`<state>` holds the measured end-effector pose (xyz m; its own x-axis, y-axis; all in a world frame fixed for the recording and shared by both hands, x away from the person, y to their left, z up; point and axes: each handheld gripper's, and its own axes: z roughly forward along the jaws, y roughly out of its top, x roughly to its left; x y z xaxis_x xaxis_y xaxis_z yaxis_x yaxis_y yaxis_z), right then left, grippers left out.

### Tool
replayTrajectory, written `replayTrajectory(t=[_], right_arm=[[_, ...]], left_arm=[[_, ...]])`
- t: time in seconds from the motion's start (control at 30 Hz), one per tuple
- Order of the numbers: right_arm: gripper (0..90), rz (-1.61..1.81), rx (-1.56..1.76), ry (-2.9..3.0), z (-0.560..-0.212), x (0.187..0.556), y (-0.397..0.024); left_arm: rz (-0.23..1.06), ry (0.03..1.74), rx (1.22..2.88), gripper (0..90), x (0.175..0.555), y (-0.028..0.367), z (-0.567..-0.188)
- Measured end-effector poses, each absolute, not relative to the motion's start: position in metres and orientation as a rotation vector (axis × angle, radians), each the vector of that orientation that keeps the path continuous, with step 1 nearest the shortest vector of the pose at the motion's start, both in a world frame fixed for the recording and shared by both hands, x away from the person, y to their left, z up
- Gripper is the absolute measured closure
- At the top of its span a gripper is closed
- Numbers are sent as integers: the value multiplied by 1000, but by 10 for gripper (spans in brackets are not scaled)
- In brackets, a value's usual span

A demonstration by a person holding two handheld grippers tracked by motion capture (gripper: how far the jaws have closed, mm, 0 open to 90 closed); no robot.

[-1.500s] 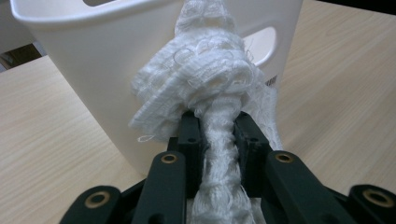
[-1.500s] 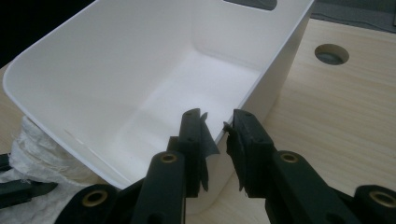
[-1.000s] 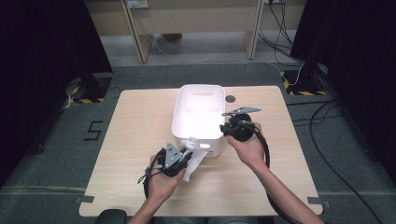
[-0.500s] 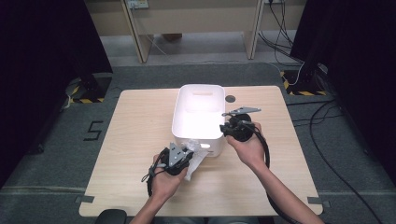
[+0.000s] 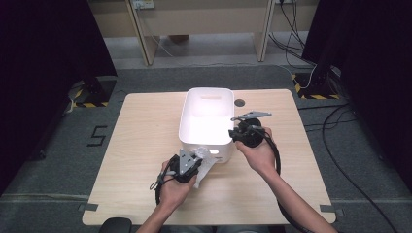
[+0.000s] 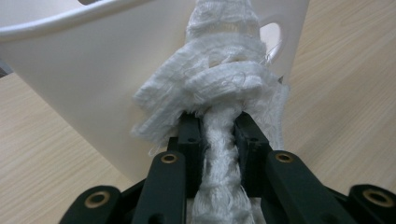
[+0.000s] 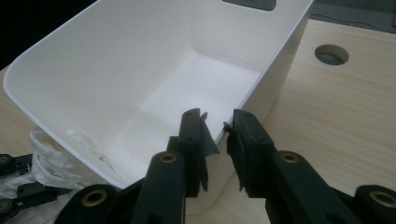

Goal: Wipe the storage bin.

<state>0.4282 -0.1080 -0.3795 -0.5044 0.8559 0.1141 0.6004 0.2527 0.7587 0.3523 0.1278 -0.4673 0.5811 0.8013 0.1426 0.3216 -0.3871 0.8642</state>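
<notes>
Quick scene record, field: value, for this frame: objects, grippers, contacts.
surface: wooden table
container: white bin, upright, nothing visible inside
cloth: white cloth, bunched against the bin's near outer wall
left gripper: shut on the white cloth, near the bin's near-left corner
right gripper: jaws straddle the bin's right wall at the rim; grip cannot be told
table hole: round hole just right of the bin's far corner

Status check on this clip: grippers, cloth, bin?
Left gripper shut on white cloth, beside bin's near wall. Right gripper clamps white bin rim. Nothing in the way.
</notes>
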Motion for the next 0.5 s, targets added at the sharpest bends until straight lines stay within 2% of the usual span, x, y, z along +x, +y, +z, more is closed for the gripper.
replayTrajectory(t=[0.5], right_arm=[[744, 1113, 1342, 2207, -379, 428, -108]], left_arm=[[715, 914, 1967, 754, 351, 125, -473]])
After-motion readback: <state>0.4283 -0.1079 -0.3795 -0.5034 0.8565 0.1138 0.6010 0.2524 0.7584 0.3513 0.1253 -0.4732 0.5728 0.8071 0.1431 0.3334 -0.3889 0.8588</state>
